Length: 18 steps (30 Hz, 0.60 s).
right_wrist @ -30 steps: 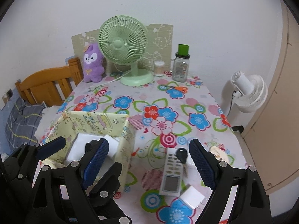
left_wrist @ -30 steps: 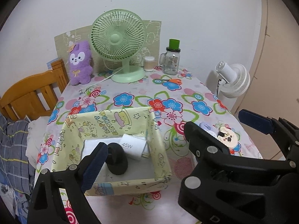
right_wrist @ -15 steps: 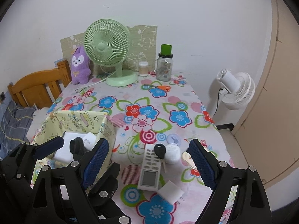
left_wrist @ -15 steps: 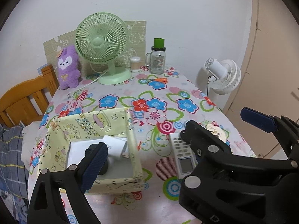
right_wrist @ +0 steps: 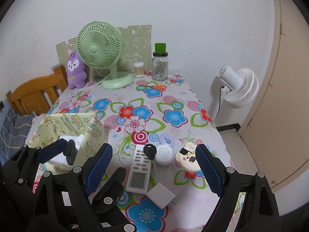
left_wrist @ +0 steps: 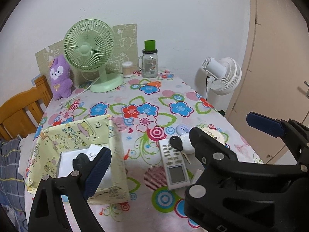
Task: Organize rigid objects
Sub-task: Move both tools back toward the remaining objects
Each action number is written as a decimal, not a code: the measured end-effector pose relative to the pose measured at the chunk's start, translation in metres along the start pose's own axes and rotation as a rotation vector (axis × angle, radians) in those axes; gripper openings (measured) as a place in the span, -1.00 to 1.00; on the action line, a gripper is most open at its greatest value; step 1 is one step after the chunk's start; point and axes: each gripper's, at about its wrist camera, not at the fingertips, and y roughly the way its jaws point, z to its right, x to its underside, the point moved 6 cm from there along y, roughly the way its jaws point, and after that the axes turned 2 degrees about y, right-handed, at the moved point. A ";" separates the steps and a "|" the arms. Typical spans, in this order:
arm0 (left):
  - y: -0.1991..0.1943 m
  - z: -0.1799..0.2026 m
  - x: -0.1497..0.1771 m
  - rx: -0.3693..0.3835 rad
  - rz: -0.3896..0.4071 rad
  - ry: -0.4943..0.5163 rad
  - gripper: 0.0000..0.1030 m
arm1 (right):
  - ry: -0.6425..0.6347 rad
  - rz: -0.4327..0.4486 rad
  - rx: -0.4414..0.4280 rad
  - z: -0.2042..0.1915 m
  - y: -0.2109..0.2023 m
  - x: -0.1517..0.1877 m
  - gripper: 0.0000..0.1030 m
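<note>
Both claws spread, holding nothing: right claw [right_wrist: 153,171] above white remote [right_wrist: 139,171], left claw [left_wrist: 177,146] near yellow box [left_wrist: 115,135]

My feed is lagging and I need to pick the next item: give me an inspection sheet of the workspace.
Surface: floral tablecloth, flat, no spills seen.
Job's things: yellow box holds white and black items; remote, car key, white round case, white adapter, cartoon-face case and lilac disc lie outside it.
Clutter: green fan, purple plush, jar, cotton swabs at the back.
Grippers: left gripper and right gripper, jaws open, empty.
Cables: green fan's cord; white fan's cord.
Surroundings: white fan, wooden chair, door.
</note>
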 end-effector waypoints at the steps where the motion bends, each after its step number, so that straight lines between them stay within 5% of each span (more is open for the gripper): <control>1: 0.002 0.003 0.001 0.003 -0.002 0.002 0.87 | 0.000 -0.002 0.000 0.002 0.001 0.001 0.75; 18: 0.031 0.028 0.013 0.030 -0.046 0.000 0.86 | 0.020 -0.037 -0.013 0.030 0.025 0.020 0.75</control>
